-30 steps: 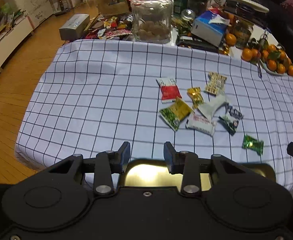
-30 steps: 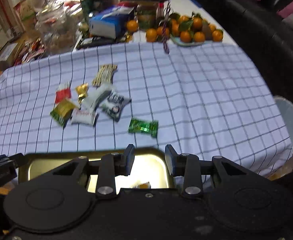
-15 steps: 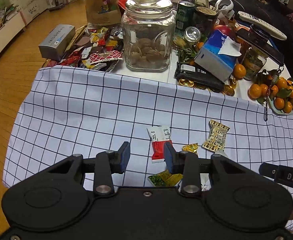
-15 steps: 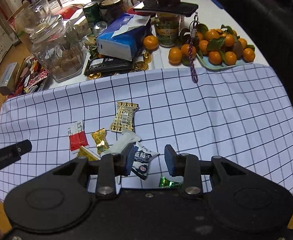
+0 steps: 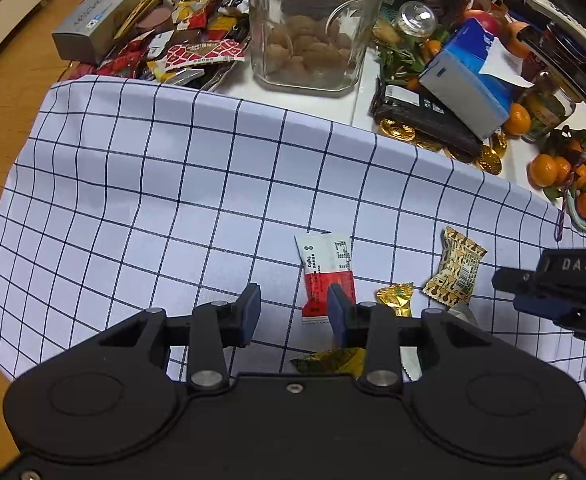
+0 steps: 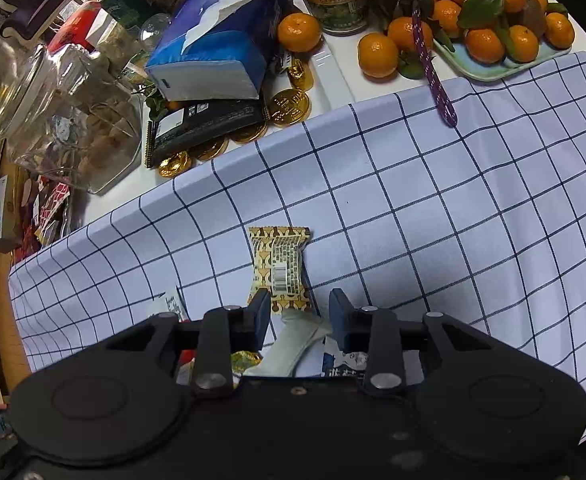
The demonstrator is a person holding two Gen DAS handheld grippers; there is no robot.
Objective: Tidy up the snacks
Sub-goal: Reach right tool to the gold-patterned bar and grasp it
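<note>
**Both fingers over the snack pile, nothing held**

Left fingers [image 5: 294, 312]: partly open, empty, pointing steeply down at the checked cloth [image 5: 141, 184]. The red-and-white packet [image 5: 325, 268] lies flat on the cloth just ahead; its near end sits by my right-hand pad, whether touching I cannot tell. Just right of it a small gold candy [image 5: 396, 297]; further right the brown patterned packet [image 5: 455, 268]. A yellow-green packet [image 5: 331, 360] shows under my fingers, near the cloth's front edge. My right tool and a bit of my hand come in at that view's right edge.

Right fingers [image 6: 299, 314]: partly open, narrower than the left, empty. The brown patterned packet [image 6: 281, 266] lies lengthwise ahead, its near end between the pads or just below them; no pad presses on it. A white packet [image 6: 297, 340] and a blue-and-white one [image 6: 343, 360] lie beneath the fingers, partly hidden.

The snacks cluster mid-cloth, toward the bench's front edge. Along the back edge, off the cloth: glass jar [image 5: 317, 28], tissue box [image 6: 217, 36], gold coins [image 6: 289, 106], tangerines on a plate [image 6: 489, 36]. More wrappers heap at the back left corner [image 5: 189, 48].
</note>
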